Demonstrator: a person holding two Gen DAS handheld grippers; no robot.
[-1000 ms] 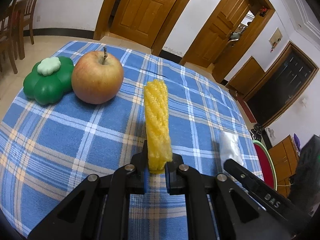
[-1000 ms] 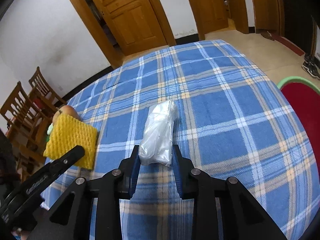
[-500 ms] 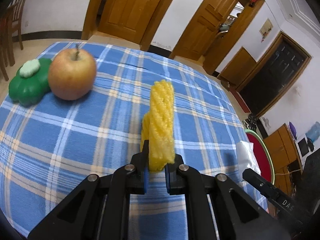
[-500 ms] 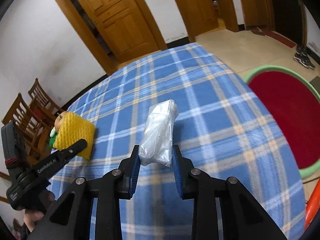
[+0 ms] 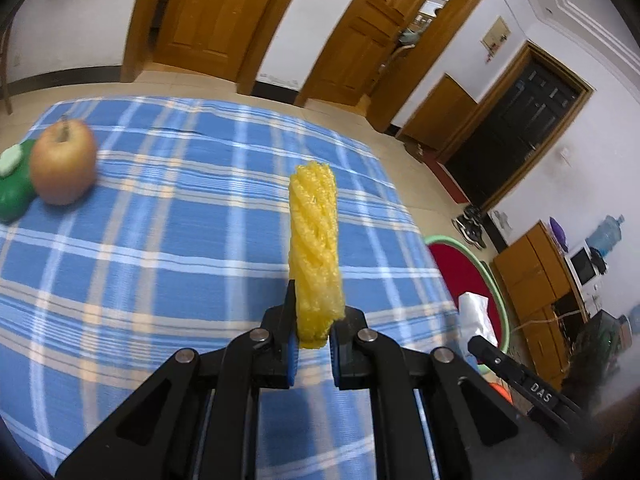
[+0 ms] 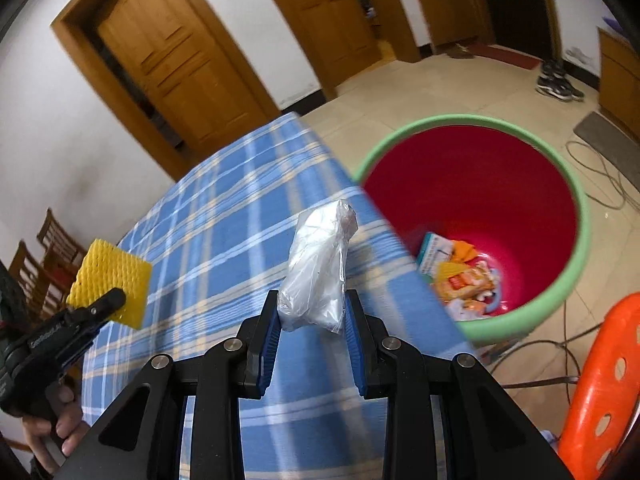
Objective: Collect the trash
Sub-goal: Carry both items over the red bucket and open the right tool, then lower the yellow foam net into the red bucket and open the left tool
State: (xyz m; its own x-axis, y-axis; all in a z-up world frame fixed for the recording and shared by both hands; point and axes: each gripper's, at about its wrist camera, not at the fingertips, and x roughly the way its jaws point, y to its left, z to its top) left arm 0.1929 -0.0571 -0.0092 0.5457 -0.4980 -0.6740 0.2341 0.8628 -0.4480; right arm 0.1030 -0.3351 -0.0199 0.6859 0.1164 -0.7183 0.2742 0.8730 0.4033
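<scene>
From my left wrist view, my left tool (image 5: 313, 334) was pinched tight on the yellow foam net (image 5: 316, 248), which stood up above the table (image 5: 180, 240), well short of the bin (image 5: 492, 280) past the table's edge. Letting go there would have dropped it on the cloth near the apple (image 5: 63, 162)

From my right wrist view, my right tool (image 6: 312, 314) was nearly closed on the crumpled plastic bag (image 6: 318, 272), over the table edge just beside the bin (image 6: 576, 216). The thin film could have slid out, or drifted onto the floor (image 6: 480, 80) if I released too soon
</scene>
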